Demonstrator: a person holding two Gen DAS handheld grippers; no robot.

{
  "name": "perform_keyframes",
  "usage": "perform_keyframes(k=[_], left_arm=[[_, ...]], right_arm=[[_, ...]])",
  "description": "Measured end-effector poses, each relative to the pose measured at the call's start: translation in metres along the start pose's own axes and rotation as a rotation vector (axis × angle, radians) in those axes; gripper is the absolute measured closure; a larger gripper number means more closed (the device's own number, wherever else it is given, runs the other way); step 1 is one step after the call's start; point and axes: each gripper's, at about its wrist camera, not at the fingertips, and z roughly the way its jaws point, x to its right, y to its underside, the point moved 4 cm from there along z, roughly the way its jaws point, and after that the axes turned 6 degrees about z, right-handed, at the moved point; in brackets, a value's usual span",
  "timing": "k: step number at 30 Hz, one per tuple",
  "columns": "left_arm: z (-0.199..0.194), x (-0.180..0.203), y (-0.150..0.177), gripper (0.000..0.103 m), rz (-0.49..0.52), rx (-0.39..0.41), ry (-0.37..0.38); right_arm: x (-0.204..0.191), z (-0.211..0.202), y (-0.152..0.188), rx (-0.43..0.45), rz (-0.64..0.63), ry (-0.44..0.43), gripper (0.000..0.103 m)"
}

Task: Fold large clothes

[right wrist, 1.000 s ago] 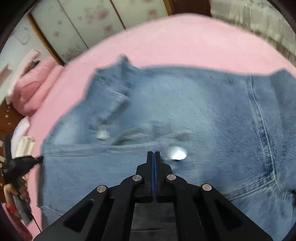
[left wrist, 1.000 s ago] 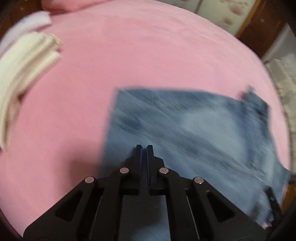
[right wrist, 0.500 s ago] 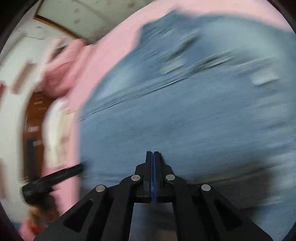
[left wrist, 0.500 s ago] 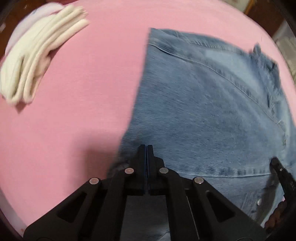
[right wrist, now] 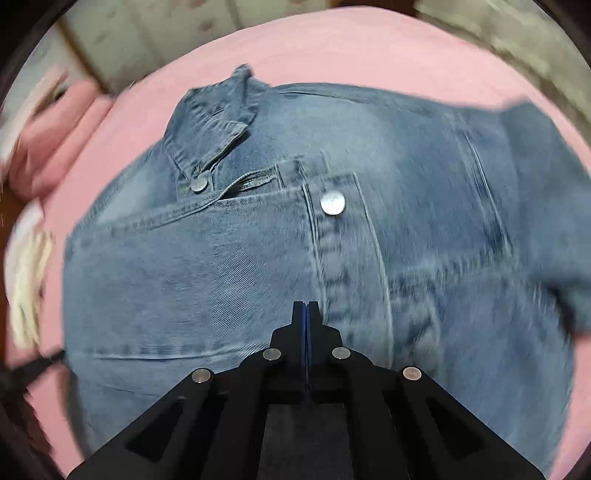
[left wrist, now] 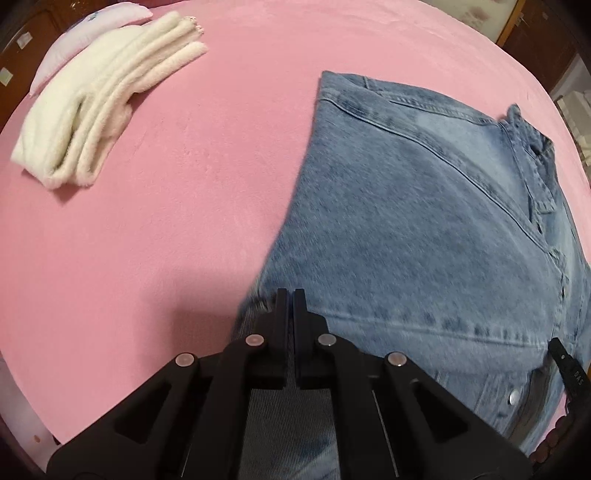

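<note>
A blue denim jacket lies spread on the pink bed, collar at the far side, front buttons up. My left gripper is shut on the jacket's near left hem corner; the cloth rises to the fingertips and its paler inner side shows under the arms. In the right wrist view the jacket fills the frame. There my right gripper is shut on the hem band beside the button strip. The right gripper's tip also shows at the jacket's near right edge.
A folded white fleece garment lies at the far left of the bed, a lilac cushion behind it. Pink pillows sit at the bed's far left corner. Wooden furniture and a wall ring the bed. A hand shows at the lower right.
Both views have closed in on the jacket. The left gripper has travelled across the bed, bringing the white garment into full view. Both grippers have stayed shut.
</note>
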Motion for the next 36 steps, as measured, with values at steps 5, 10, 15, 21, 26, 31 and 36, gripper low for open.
perform_keyframes(k=[5,10,15,21,26,31,36], left_arm=[[-0.029,0.008,0.022,0.102,0.067,-0.011,0.016],[-0.038,0.026,0.036,0.101,0.142,-0.080,0.055],[-0.048,0.052,0.048,0.090,0.268,-0.125,0.076],[-0.085,0.056,0.058,0.025,0.348,-0.099,0.096],[-0.098,0.055,0.065,0.025,0.350,-0.102,0.101],[-0.096,0.072,0.068,0.025,0.365,-0.123,0.103],[-0.109,0.105,0.082,0.025,0.388,-0.097,0.069]], right_arm=[[0.005,-0.024,0.030,-0.048,0.058,0.012,0.103],[0.007,-0.051,0.064,-0.117,0.084,0.003,0.102],[0.001,-0.082,0.090,-0.131,0.126,-0.033,0.050],[-0.022,-0.123,0.104,-0.081,0.138,-0.028,0.020],[-0.036,-0.137,0.115,-0.079,0.134,-0.055,0.010],[-0.039,-0.133,0.118,-0.104,0.097,-0.083,0.010],[-0.012,-0.123,0.106,-0.092,0.126,-0.123,0.010]])
